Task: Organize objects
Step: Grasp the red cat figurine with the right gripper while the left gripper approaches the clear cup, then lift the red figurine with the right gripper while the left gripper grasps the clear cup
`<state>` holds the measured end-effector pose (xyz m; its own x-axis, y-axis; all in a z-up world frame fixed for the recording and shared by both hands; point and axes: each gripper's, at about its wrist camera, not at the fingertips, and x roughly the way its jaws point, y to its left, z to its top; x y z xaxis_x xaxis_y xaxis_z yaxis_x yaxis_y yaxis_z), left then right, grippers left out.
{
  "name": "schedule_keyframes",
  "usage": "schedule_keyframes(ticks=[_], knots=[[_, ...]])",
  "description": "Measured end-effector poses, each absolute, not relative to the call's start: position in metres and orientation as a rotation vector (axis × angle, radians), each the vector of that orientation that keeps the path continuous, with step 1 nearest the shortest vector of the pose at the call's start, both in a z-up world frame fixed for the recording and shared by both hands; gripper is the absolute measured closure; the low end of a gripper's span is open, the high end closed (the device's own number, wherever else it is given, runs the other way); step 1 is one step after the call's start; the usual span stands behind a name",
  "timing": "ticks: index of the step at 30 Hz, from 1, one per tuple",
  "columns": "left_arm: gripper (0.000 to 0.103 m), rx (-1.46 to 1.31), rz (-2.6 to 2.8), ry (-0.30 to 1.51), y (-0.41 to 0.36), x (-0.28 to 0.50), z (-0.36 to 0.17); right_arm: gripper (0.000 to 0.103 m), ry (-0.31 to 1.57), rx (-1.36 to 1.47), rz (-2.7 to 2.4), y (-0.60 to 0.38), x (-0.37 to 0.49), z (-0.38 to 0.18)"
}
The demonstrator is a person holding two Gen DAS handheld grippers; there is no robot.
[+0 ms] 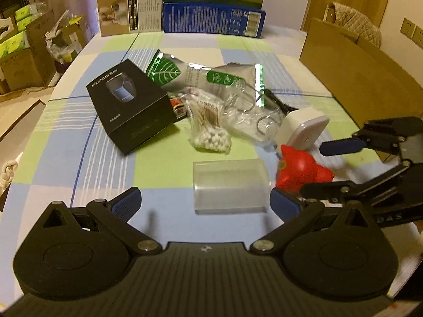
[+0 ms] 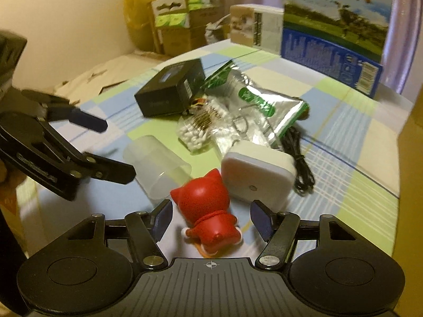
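A clear plastic cup (image 1: 230, 185) lies on its side on the checked tablecloth. My left gripper (image 1: 206, 203) stands open, one finger at each side of the cup's near end, apart from it. A red cat figurine (image 2: 206, 211) lies on the cloth between the blue pads of my open right gripper (image 2: 211, 216), with gaps on both sides. In the left wrist view the right gripper (image 1: 313, 170) comes in from the right around the figurine (image 1: 298, 169). In the right wrist view the left gripper (image 2: 119, 150) reaches in beside the cup (image 2: 156, 166).
A black carton (image 1: 129, 105), a green and silver pouch (image 1: 211, 76), a bag of cotton swabs (image 1: 208, 126), a white square device (image 2: 256, 174) and a black cable (image 2: 301, 163) lie mid-table. A cardboard box (image 1: 357, 74) stands at the right, and a blue carton (image 1: 214, 18) and a tan box (image 1: 129, 13) at the back.
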<state>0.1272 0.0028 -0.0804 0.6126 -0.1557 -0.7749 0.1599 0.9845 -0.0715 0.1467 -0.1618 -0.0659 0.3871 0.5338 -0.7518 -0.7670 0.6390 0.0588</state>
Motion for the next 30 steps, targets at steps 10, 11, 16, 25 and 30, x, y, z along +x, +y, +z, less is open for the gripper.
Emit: schedule_keyframes(ticks=[10,11,16,25,30], knots=[[0.001,0.029,-0.243,0.893,-0.002,0.131,-0.083,0.06,0.868,-0.318,0.87,-0.152,0.157,-0.076],[0.001,0.031,-0.249,0.89,-0.004,0.13,-0.083,0.06,0.879,-0.307,0.851,-0.155,0.156,-0.075],[0.003,0.035,-0.242,0.894,-0.015,0.136,-0.089,0.06,0.917,-0.27,0.726,-0.181,0.146,-0.068],[0.02,0.037,-0.21,0.931,-0.031,0.147,-0.096,0.06,0.918,-0.224,0.605,-0.212,0.145,-0.062],[0.034,0.027,-0.168,0.958,-0.03,0.15,-0.102,0.06,0.909,-0.193,0.577,-0.219,0.146,-0.058]])
